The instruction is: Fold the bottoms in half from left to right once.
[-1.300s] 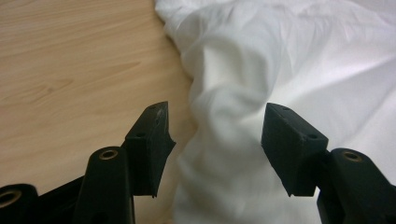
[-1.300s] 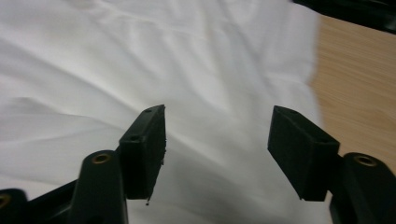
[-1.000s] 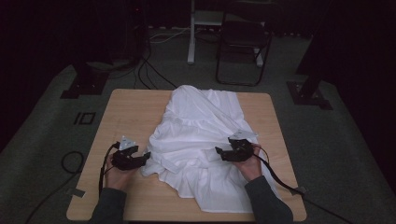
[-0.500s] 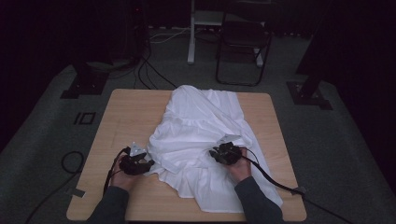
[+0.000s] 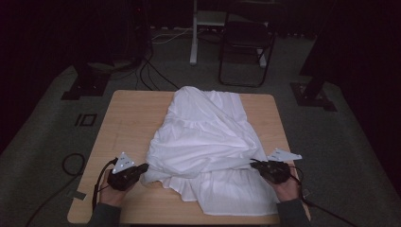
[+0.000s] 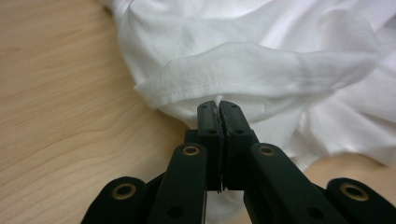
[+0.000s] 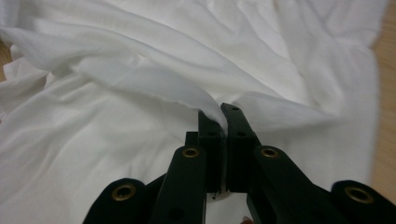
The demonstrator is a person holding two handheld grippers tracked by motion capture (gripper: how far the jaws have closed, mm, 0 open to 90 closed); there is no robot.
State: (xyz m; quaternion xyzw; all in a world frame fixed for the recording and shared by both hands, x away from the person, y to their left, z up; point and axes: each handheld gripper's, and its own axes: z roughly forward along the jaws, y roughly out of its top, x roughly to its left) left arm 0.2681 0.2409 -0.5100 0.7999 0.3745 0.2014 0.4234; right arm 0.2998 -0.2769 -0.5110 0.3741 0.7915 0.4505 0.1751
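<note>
The wooden bench (image 5: 123,118) is big and flat. A white cloth (image 5: 208,137), maybe a shirt or a dress, lies on it in a crumpled heap, covering the middle and reaching down to the near edge.

The left tongs (image 5: 142,168) sit at the cloth's left side, low on the bench. Their jaws are pressed together on a bit of the hemmed edge (image 6: 205,91). The right tongs (image 5: 255,164) sit at the right side, and their jaws are pinched on a thin fold (image 7: 187,93) of the cloth.

I think the job is to spread or fold the cloth. Both grabs look done. The cloth is still bunched, so the pulling flat is left. The room is dim, so I cannot be sure.
</note>
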